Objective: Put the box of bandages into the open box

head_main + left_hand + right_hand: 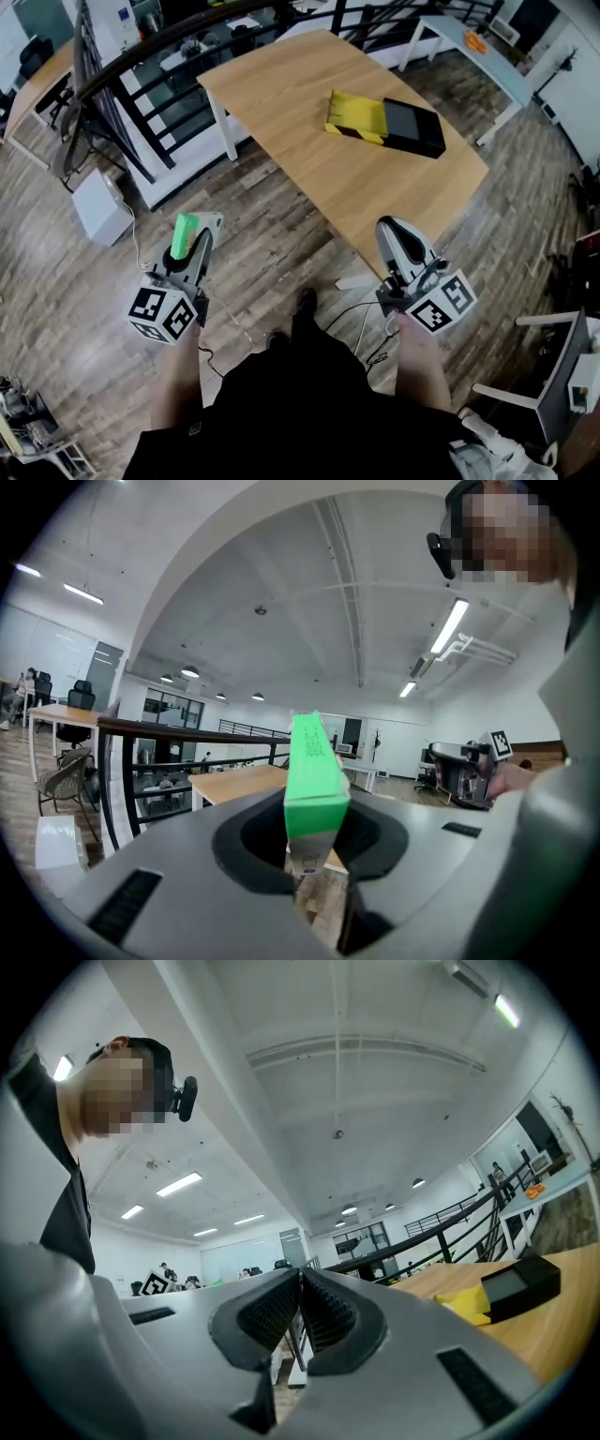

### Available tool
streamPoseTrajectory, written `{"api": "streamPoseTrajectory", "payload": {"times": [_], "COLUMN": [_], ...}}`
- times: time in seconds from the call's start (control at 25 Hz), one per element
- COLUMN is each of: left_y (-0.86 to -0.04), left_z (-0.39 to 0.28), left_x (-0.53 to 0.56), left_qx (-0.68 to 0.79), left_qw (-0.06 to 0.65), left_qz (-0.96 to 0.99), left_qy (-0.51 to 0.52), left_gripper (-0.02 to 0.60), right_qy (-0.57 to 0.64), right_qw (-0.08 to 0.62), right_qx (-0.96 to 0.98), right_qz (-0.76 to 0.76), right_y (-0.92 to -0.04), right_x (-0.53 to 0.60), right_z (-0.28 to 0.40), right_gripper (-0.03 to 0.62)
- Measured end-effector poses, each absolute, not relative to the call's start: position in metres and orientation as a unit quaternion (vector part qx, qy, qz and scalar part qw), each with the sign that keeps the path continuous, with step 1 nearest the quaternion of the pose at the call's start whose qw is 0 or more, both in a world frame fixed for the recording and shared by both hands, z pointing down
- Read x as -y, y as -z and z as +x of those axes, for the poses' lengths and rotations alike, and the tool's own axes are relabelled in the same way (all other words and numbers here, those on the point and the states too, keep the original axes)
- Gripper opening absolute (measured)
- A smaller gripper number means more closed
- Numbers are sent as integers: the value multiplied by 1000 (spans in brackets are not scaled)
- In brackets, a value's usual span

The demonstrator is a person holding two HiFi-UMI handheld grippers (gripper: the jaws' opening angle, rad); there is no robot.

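While you stand back from the desk [300, 103], your left claw [192, 236] pinches the green box of bandages [314, 775] upright by its lower end; your right claw [396, 234] is pressed together on nothing; the open box [361, 117] lies well apart on the desk; this looks like the carry; next, step in and lower the bandages inside before releasing.

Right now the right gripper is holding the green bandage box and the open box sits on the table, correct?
No. The left gripper holds the green bandage box, as the left gripper view shows; the right gripper is shut on nothing. The open box does sit on the table.
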State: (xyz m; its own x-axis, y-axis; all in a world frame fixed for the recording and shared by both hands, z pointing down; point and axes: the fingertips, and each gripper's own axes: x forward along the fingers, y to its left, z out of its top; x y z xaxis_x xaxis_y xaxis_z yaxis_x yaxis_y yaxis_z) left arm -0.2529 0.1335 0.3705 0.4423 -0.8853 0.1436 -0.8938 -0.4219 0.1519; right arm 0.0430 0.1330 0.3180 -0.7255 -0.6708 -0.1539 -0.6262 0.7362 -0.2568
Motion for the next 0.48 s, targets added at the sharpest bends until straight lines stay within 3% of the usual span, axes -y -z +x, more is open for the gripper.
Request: {"api": "streamPoseTrajectory", "payload": {"times": [0.48], "left_y": [-359], "left_z": [-215], "left_x": [-40], "left_qx": [528], "left_qw": [94], "left_qz": [843], "left_qy": [-34], "left_gripper": [91], "right_qy": [105], "right_qw": [130], "right_qx": [-929], "right_qz": [-330], "right_y": [-316], "right_x": [-37], "right_z": [68], "right_gripper": [38]}}
